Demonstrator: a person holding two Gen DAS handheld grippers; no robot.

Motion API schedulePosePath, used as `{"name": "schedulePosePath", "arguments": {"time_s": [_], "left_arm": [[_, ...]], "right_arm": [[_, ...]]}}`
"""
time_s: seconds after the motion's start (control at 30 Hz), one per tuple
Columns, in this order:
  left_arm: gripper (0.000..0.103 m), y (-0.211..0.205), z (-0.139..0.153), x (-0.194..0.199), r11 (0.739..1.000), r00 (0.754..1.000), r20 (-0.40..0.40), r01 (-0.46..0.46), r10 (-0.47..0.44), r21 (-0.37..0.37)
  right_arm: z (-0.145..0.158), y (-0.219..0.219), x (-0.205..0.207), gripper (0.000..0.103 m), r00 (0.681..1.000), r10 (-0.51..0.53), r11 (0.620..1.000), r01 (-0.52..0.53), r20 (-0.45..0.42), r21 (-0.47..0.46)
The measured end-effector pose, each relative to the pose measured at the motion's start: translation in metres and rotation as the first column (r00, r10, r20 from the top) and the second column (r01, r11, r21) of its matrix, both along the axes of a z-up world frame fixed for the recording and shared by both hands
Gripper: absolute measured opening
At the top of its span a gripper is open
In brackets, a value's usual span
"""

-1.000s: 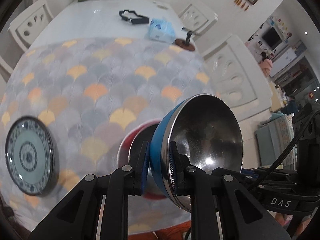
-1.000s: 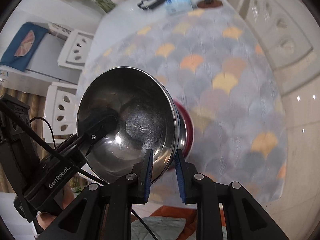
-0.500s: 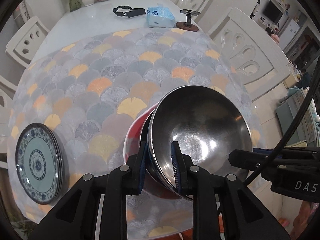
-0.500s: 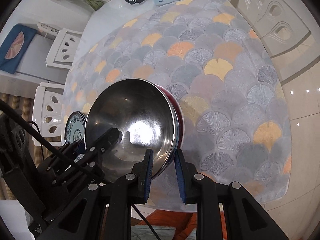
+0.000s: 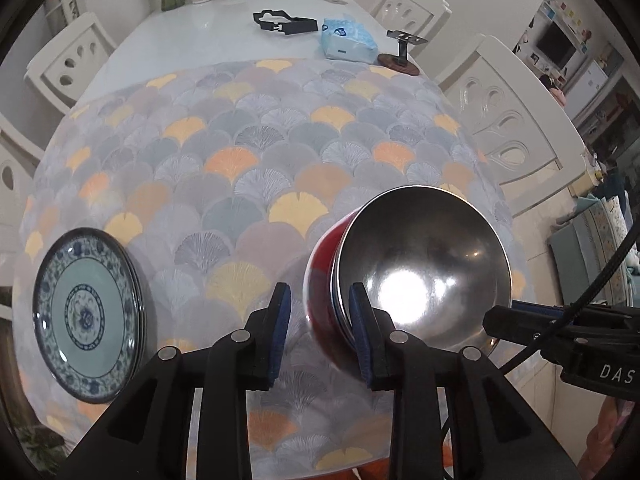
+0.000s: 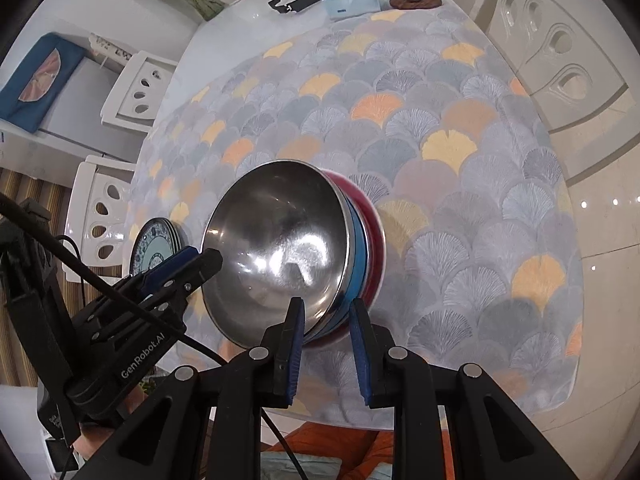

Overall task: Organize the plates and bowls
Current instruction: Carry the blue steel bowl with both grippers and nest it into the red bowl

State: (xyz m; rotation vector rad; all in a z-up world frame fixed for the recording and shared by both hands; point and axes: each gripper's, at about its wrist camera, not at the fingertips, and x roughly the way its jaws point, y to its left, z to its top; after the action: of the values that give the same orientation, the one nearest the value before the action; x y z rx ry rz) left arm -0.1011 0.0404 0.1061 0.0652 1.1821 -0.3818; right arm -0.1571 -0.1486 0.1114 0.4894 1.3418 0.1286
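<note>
- The left gripper has its jaws apart; they have just been opening. The nested rims stand in the gap. Its outer pad is clear of the red wall, and its inner pad lies against, or just beside, the steel inside.
- The right gripper is clamped on the rim of the blue bowl at the opposite side. One pad is on the steel lining and the other on the outer wall.
- The blue bowl sits nested in the red bowl, with only a band of blue showing above the red rim. The pair rests on the tablecloth near the table's near edge, toward its right side.
- The step in hand looks like letting go after nesting:
  - Widen the left jaws until both pads are free.
  - Lift straight up along the fingers, so the inner pad does not hook the rim and tip the stack.
  - Keep the right grip steady until the left is clear, then part it the same way, without dragging sideways toward the table edge.
- Steel walls are slick, so a pad that scrapes could spin or shift the bowls.
- The plates, blue-patterned and stacked, lie well apart from the bowls near the left edge. They seem already gathered.
</note>
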Motion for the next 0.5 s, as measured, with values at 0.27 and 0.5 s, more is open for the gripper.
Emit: {"name": "schedulePosePath", "arguments": {"time_s": [0.27,0.5], "left_arm": [[0.027,0.013,0.037,-0.009,0.998,0.997,0.075,0.013,-0.008,-0.058],[0.036,0.028,0.114,-0.023,0.986,0.97,0.241,0.045,-0.005,-0.159]], "right_arm": [[0.035,0.003,-0.008,0.025,0.998,0.007,1.0,-0.007,0.064,0.002],[0.107,0.0,-0.022,0.055,0.954,-0.016,0.999,0.027,0.3,-0.033]]}}
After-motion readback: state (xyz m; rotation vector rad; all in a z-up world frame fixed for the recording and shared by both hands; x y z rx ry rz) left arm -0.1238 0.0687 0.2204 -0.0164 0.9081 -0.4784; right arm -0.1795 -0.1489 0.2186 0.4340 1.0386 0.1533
